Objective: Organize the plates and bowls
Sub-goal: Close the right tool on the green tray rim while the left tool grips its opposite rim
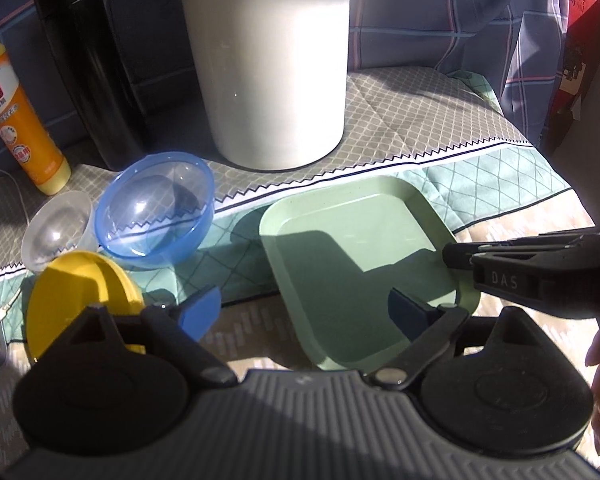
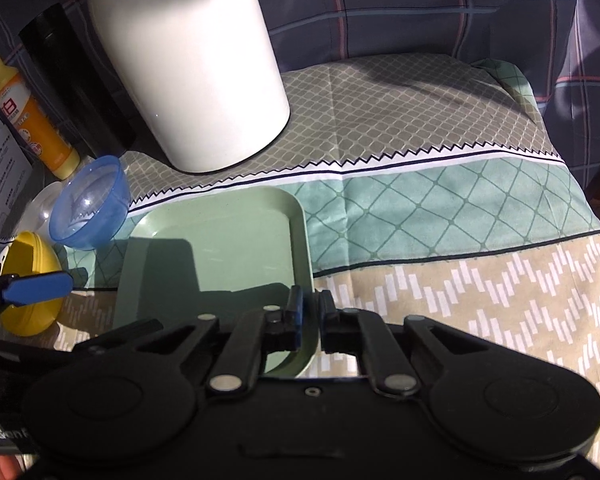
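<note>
Looking past both jaws onto a patterned cloth (image 2: 440, 200) draped over the surface. Finding, well ahead of the left jaws and ahead-left of the right ones, a tall white jug (image 1: 268, 60) standing upright on the cloth. Seeing to its left, far ahead-left of the left jaws, a black flask (image 1: 84, 72), also upright.

Meeting next the green square plate (image 1: 340, 232), flat on the cloth directly ahead of both jaws. Clamping its right rim near the front corner: the right jaws, closed on the edge with one pad inside the rim and one outside. Standing wide open over its near left corner: the left jaws, right blue pad (image 1: 408, 312) above the plate floor, left pad outside the rim, neither pressing on it.

Noting ahead-left of the left jaws a clear blue bowl (image 1: 156, 208), just beside the plate's left edge without visibly touching it. Sitting tipped just left of the left pad, a yellow bowl (image 1: 80, 292). Standing farther off to the left, near the flask, an orange bottle (image 1: 24, 128). Resting between bottle and yellow bowl, against the blue bowl, a small clear bowl (image 1: 56, 228).
</note>
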`<state>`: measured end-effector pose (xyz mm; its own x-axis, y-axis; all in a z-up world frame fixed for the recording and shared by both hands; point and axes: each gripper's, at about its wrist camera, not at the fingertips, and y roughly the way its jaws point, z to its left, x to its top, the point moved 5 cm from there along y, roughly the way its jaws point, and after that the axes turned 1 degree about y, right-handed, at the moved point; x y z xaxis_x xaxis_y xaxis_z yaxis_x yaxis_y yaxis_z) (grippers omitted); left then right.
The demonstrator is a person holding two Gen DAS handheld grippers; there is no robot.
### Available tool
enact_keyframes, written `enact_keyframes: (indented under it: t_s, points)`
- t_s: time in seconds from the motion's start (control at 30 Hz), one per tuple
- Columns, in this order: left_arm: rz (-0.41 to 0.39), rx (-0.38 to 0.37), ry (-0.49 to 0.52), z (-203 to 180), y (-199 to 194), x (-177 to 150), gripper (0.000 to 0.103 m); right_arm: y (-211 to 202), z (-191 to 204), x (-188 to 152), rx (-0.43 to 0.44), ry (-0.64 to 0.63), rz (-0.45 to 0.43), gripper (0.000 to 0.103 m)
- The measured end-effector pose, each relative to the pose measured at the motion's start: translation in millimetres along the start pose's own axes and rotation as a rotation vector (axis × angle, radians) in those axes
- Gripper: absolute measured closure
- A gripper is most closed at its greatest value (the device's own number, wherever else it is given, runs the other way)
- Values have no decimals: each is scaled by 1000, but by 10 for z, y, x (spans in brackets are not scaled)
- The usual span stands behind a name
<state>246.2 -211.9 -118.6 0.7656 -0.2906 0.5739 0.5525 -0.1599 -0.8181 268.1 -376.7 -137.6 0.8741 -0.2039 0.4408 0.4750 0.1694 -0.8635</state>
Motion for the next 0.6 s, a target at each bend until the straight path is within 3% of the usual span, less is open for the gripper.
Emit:
enact_keyframes:
  t_s: [0.07, 0.23, 0.27, 0.37, 0.5, 0.57, 0.6]
  points:
    - [12, -11, -3, -23, 61, 27, 22, -9, -39, 8, -19, -5, -3, 95]
    - [45, -43, 19, -105, 190, 31, 59, -13, -135, 8, -21, 10, 6, 94]
    - [48, -46, 26, -115, 209, 18, 62, -25, -145, 7, -17, 15, 4, 94]
    - [53, -45, 18, -95, 241, -23, 62, -22, -111, 9, -25, -10, 2, 92]
    - [56, -31, 7, -62, 261, -30, 53, 53, -22, 68, -37, -39, -28, 83]
    - [51, -37, 22, -81, 269, -20, 54, 86, 21, 77, -46, -55, -45, 82]
    - [45, -48, 30, -101, 267, -15, 60, 100, 43, 78, -49, -55, -47, 82]
